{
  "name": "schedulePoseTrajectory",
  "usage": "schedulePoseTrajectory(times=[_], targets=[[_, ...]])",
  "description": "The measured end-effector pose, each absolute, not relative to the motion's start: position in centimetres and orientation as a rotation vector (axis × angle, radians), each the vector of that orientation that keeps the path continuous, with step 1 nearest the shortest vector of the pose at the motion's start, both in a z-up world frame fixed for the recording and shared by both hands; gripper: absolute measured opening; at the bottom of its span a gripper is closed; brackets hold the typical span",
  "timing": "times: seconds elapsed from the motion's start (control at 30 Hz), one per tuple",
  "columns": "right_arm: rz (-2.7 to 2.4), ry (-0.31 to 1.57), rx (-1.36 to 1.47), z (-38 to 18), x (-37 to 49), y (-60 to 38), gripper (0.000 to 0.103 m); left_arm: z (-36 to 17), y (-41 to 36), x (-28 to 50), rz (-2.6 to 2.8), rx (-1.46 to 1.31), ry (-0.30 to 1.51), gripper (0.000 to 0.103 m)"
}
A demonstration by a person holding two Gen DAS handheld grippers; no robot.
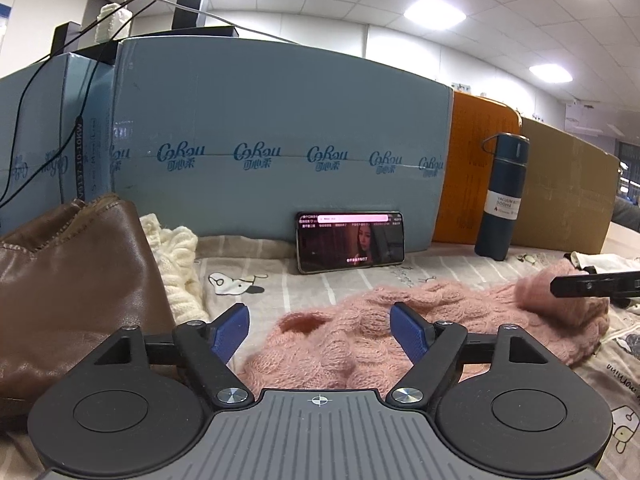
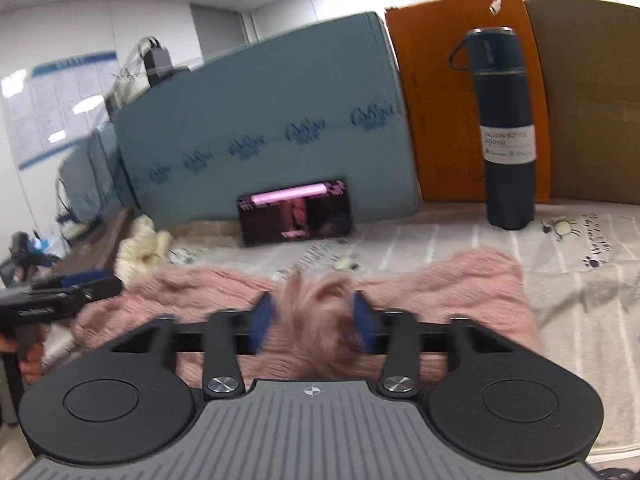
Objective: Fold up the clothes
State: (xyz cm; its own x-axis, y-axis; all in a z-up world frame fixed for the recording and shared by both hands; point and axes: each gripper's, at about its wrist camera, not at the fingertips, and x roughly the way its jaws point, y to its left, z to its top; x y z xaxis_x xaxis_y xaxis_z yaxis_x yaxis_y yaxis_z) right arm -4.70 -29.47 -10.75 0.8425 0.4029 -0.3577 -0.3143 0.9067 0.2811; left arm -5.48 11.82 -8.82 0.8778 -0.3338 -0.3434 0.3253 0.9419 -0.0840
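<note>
Right wrist view, pink sweater point(image 2: 460, 280) tuft between right tool point(image 2: 314, 322) pads

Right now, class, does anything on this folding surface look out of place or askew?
Yes: a lit phone playing video leans against the blue carton, and a dark vacuum bottle stands nearby. The fuzzy pink sweater lies bunched, not flat.

Office room lit by ceiling panel lights point(image 1: 435, 16); white walls point(image 1: 400, 46); table covered by striped cartoon cloth point(image 1: 320, 284); whiteboard point(image 2: 52, 100) seen at left.
</note>
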Motion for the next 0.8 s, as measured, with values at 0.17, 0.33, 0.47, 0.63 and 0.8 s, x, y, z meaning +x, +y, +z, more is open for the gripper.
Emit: schedulePoseTrajectory(times=[0.17,0.33,0.47,0.63,0.8], targets=[[0.428,0.436,0.305,-11.2,-5.0,-29.7,0.070,-8.8,12.1,-5.5,-0.348,-0.061,0.371,0.088],[0.483,0.528,0.374,-12.8,-4.0,-29.9,0.073,-9.0,12.0,-5.3,-0.350,-0.063,0.388,0.091],[0.496,0.448,0.388,-11.9,-4.9,-30.7,0.075,-9.2,11.9,-5.1,-0.354,-0.058,0.404,0.091],[0.264,0.289,0.371,-10.6,-6.7,-33.6,0.082,-9.6,11.7,-5.0,-0.356,-0.051,0.421,0.091],[0.029,0.397,0.426,-12.4,-5.5,-36.1,0.083,-9.8,11.6,-4.9,-0.358,-0.048,0.429,0.091]])
